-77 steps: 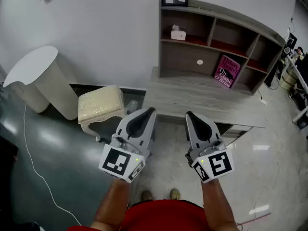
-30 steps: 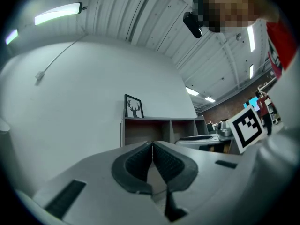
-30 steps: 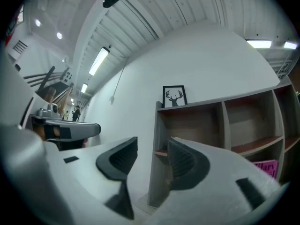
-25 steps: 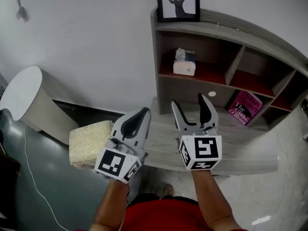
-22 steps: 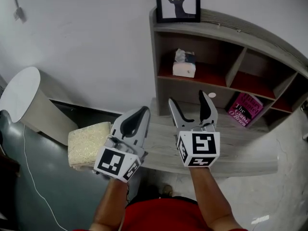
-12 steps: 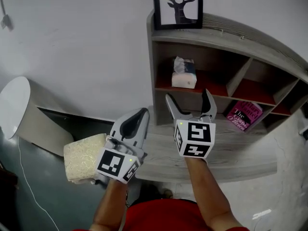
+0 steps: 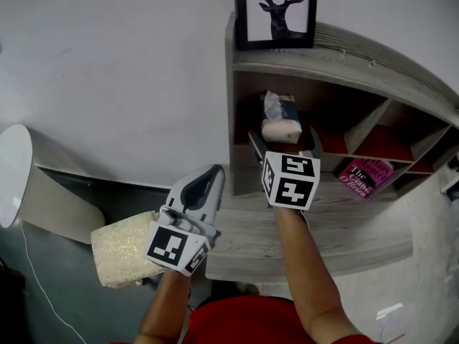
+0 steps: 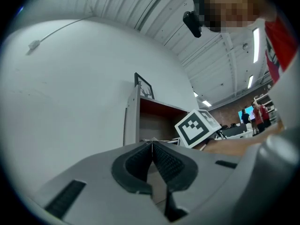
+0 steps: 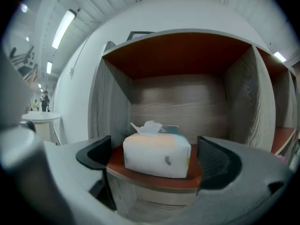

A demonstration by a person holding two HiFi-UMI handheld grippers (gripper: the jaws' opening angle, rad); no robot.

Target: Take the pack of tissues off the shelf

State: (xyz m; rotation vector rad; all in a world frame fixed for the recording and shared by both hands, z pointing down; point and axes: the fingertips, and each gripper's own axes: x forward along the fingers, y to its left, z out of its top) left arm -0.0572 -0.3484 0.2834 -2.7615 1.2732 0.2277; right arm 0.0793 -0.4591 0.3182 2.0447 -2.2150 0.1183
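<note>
Right gripper (image 7: pixel 283 135) has risen since a second ago from desk (image 7: pixel 344 229) level to the upper left compartment of the shelf (image 7: pixel 236 84). Its jaws are opening and stand wide apart. The pack (image 9: pixel 157 156) sits on that compartment's red floor, near the front edge, between the two pads; neither pad touches it. Left gripper (image 7: pixel 213 171) hangs lower, by the desk's left end, jaws clenched together on nothing. Deer picture (image 7: pixel 276 9) stands on the shelf top. Pink book (image 7: pixel 369 175) leans in a lower compartment, further right.
</note>
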